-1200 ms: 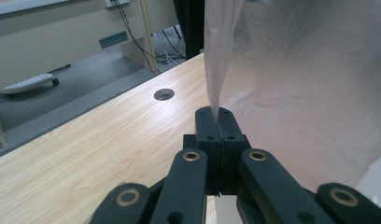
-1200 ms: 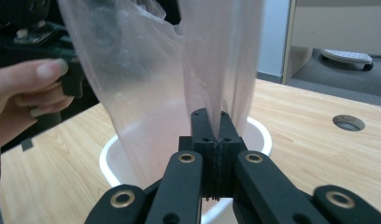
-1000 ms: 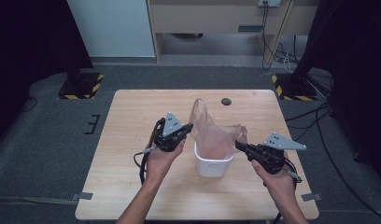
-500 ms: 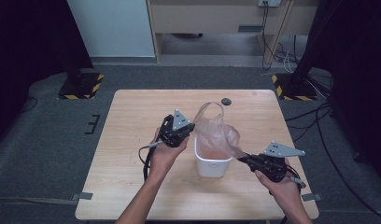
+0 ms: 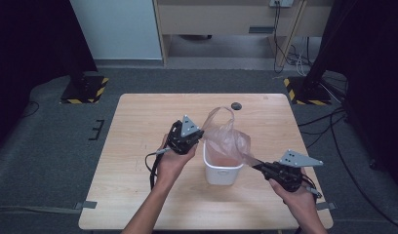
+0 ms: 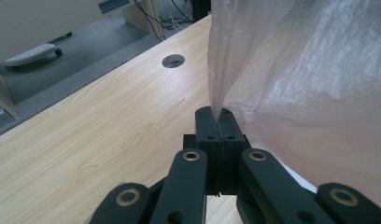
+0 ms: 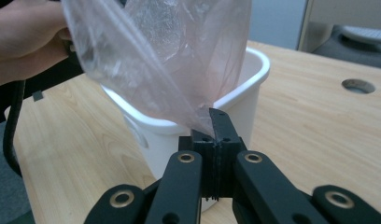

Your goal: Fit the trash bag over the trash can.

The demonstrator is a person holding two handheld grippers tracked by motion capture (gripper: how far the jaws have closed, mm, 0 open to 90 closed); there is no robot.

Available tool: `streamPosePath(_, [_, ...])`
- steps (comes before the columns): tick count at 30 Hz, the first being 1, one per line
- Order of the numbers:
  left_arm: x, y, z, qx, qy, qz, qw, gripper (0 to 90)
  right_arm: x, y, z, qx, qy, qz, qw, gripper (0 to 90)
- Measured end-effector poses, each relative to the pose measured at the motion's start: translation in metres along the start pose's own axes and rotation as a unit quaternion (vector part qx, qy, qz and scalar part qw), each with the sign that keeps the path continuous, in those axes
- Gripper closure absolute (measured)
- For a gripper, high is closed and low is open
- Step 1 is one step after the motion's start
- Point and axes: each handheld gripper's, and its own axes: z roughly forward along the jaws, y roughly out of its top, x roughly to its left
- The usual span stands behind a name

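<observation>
Wooden table (image 5: pixel 138 122), person's forearms coming in from the near edge, 1 gripper in each hand.

Small white bin (image 5: pixel 221 170) stands upright near the table's middle. Thin translucent pinkish plastic bag (image 5: pixel 226 139) sits in its mouth, partly bunched above the rim, 1 loop of film rising at the far side.

Left gripper (image 5: pixel 199 139): just beside the bin's left rim, jaws closed tight on a fold of the bag's edge; in the left gripper view (image 6: pixel 219 116) the film rises straight out from between the pressed pads.

Right gripper (image 5: pixel 258 167): low, off the bin's right side, jaws likewise clamped on the bag's opposite edge (image 7: pixel 212 123); film stretched taut from there up over the bin's rim (image 7: pixel 254 60).

Round hole (image 5: pixel 236 105) in the tabletop beyond the bin, well apart from it.
</observation>
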Motion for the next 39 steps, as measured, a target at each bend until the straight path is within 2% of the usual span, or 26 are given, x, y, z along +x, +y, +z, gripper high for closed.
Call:
streamPosePath(5, [0.000,-0.002,0.006,0.019,0.001,0.010,0.9998,90.0,-0.001,-0.005,0.008,0.035,0.001,-0.001,0.9994,90.0])
streamPosePath(9, [0.000,-0.008,0.009,0.025,-0.008,0.013,0.9996,90.0,-0.003,-0.007,0.011,0.044,-0.003,-0.002,0.9990,90.0])
streamPosePath(11, [-0.001,-0.011,0.010,0.033,-0.013,0.005,0.9994,90.0,-0.005,-0.009,0.013,0.049,-0.006,-0.004,0.9988,90.0])
streamPosePath(13, [0.000,-0.013,0.012,0.034,-0.018,0.006,0.9992,90.0,-0.006,-0.010,0.015,0.053,-0.009,-0.004,0.9985,90.0])
streamPosePath(20, [0.000,-0.018,0.010,0.046,-0.031,0.010,0.9984,90.0,-0.009,-0.013,0.018,0.055,-0.014,-0.009,0.9983,90.0])
streamPosePath(27, [0.001,-0.022,0.008,0.051,-0.043,0.007,0.9978,90.0,-0.007,-0.015,0.023,0.058,-0.005,-0.015,0.9982,90.0])
streamPosePath(39, [-0.002,-0.021,0.013,0.049,-0.043,0.005,0.9978,89.0,-0.008,-0.017,0.027,0.057,-0.008,-0.013,0.9983,90.0])
